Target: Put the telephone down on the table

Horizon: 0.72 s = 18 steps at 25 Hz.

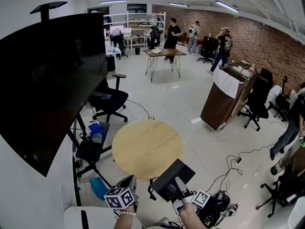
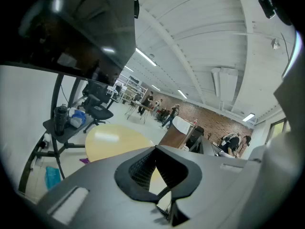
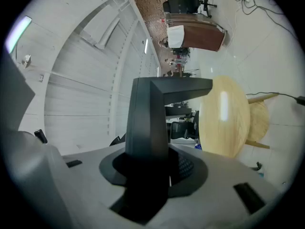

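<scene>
Gripping the telephone [image 1: 167,178], the right tongs [image 1: 180,189] cover its near end; left tongs [image 1: 130,181] closed, empty.

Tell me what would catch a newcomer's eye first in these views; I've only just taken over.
First is the black telephone, clamped in the right gripper at the bottom of the head view and not yet set down. Just beyond it stands the round wooden table, mid-frame. A big dark screen fills the left side, and the left gripper sits low at the bottom left.
</scene>
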Each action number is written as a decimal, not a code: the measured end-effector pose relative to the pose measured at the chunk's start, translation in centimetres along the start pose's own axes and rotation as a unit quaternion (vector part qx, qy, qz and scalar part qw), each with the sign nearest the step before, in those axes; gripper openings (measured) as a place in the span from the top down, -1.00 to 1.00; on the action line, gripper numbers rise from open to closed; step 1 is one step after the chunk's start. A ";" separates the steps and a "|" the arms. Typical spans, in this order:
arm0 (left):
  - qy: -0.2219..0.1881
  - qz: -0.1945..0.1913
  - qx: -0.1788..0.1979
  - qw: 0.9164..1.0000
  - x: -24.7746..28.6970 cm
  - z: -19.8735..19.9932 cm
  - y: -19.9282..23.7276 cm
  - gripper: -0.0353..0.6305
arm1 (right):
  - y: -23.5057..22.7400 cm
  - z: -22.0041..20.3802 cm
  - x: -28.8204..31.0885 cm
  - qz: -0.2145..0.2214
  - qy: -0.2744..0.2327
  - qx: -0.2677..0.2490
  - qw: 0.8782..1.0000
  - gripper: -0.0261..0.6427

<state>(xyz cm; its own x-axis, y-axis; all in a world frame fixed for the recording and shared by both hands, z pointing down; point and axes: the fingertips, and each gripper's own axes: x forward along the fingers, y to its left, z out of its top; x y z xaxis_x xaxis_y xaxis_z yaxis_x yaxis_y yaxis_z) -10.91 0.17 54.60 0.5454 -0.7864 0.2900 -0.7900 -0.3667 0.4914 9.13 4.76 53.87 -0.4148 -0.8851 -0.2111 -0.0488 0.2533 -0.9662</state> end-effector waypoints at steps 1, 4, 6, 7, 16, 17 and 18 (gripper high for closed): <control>0.000 0.000 0.000 1.000 0.0 0.0 0.0 0.94 | -0.1 0.0 -0.1 -0.001 0.000 -0.001 1.000 0.40; 0.001 0.002 0.001 1.000 -0.1 -0.2 -0.1 0.94 | -0.1 0.0 -0.2 -0.001 0.002 0.000 1.000 0.40; 0.002 0.003 0.001 1.000 -0.1 -0.3 -0.1 0.94 | 0.0 0.0 -0.2 0.000 0.002 0.002 1.000 0.40; 0.002 0.004 0.001 1.000 -0.1 -0.3 -0.2 0.94 | 0.1 0.0 -0.3 0.001 0.002 0.003 1.000 0.40; 0.002 0.007 0.001 1.000 0.2 -0.5 -0.5 0.94 | -0.3 0.6 -0.7 0.001 0.003 0.002 1.000 0.40; 0.002 0.007 0.001 1.000 0.2 -0.5 -0.6 0.94 | -0.2 0.7 -0.7 0.001 0.002 0.003 1.000 0.40; 0.003 0.008 0.001 1.000 0.2 -0.6 -0.6 0.94 | -0.2 0.8 -0.8 0.001 0.001 0.005 1.000 0.40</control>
<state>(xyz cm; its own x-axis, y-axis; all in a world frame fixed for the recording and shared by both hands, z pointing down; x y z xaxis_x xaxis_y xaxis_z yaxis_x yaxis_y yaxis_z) -10.15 0.53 54.83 0.5337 -0.7898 0.3025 -0.7995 -0.3546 0.4848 10.20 5.11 54.16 -0.4170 -0.8837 -0.2127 -0.0395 0.2515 -0.9671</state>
